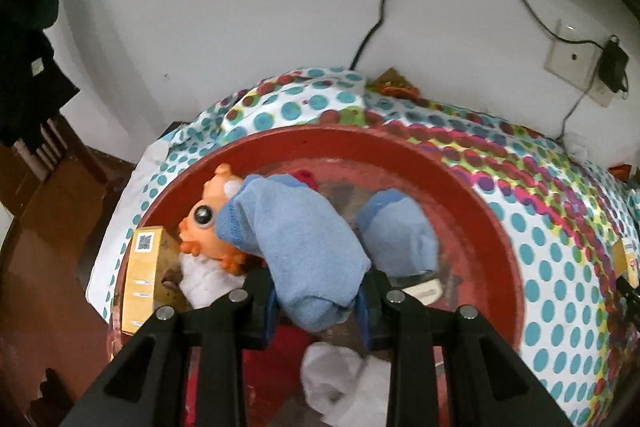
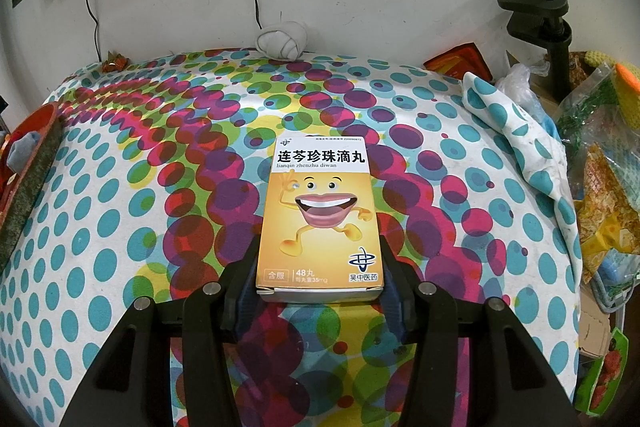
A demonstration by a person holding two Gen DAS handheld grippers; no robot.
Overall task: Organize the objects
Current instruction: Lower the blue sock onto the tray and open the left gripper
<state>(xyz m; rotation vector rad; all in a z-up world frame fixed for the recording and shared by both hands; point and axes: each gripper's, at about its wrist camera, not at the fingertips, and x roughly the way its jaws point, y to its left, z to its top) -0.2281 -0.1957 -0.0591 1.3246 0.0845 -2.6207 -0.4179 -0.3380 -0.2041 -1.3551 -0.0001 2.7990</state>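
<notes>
Blue sock (image 1: 304,247), rolled into a bundle, sits clamped between the pads of the left gripper (image 1: 316,303) in the left wrist view, held above a red basin (image 1: 472,187) that rests on the dotted cloth (image 1: 560,267) covering the desk. Inside the basin, a second blue sock bundle (image 1: 396,235) lies at about 2 o'clock from the held one, an orange toy (image 1: 212,223) with a big eye sits at 10 o'clock, a yellow box (image 1: 144,279) leans against the basin's wall at 9 o'clock, and a white sock (image 1: 344,383) lies at 6 o'clock. In the right wrist view, the right gripper (image 2: 320,291) is closed on a yellow medicine box (image 2: 320,219) bearing a cartoon mouth, over the dotted cloth; a white knotted sock (image 2: 282,41) lies at 12 o'clock by the wall, and the basin's rim shows at 9 o'clock.
</notes>
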